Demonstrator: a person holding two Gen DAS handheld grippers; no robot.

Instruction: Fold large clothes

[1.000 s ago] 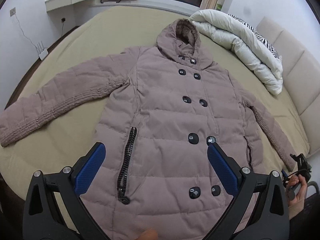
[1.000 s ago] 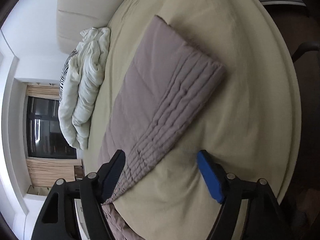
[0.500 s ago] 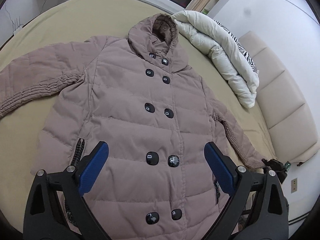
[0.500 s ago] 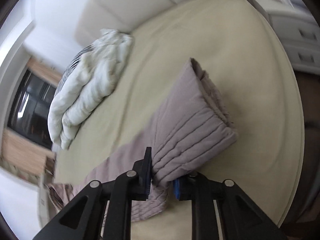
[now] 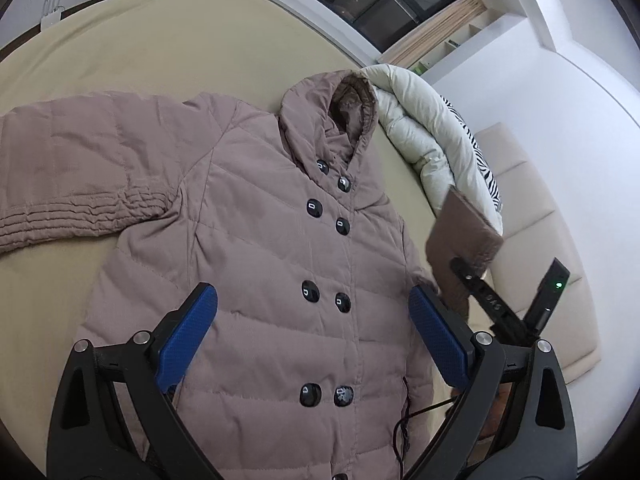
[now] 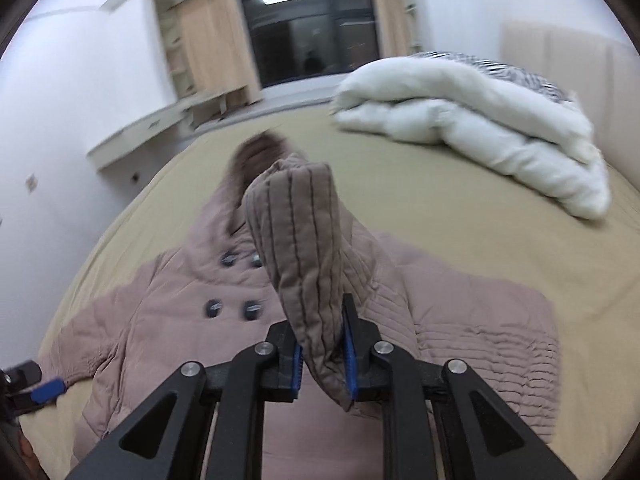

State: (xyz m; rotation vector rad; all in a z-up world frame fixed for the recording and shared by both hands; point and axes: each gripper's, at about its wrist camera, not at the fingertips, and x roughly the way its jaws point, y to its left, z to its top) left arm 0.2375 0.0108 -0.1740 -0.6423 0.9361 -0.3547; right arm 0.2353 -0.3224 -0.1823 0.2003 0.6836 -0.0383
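Observation:
A mauve padded hooded coat [image 5: 260,248] with dark buttons lies face up on a beige bed [image 5: 140,52]. Its left sleeve [image 5: 72,184] stretches out flat. My left gripper [image 5: 312,340] is open and empty, hovering above the coat's lower front. My right gripper [image 6: 322,354] is shut on the cuff of the other sleeve [image 6: 308,248] and holds it raised above the coat's body [image 6: 180,292]. That lifted cuff [image 5: 464,236] and the right gripper also show at the right of the left wrist view.
A folded white duvet [image 5: 432,140] with a zebra-striped cover lies beside the hood; it also shows in the right wrist view [image 6: 472,120]. A padded headboard [image 5: 532,200] runs along the right. A dark window [image 6: 308,28] and curtains stand beyond the bed.
My right gripper closed on the sleeve cuff, lifted it off the bed and swung it up over the coat. My left gripper moved up along the coat's front, still open.

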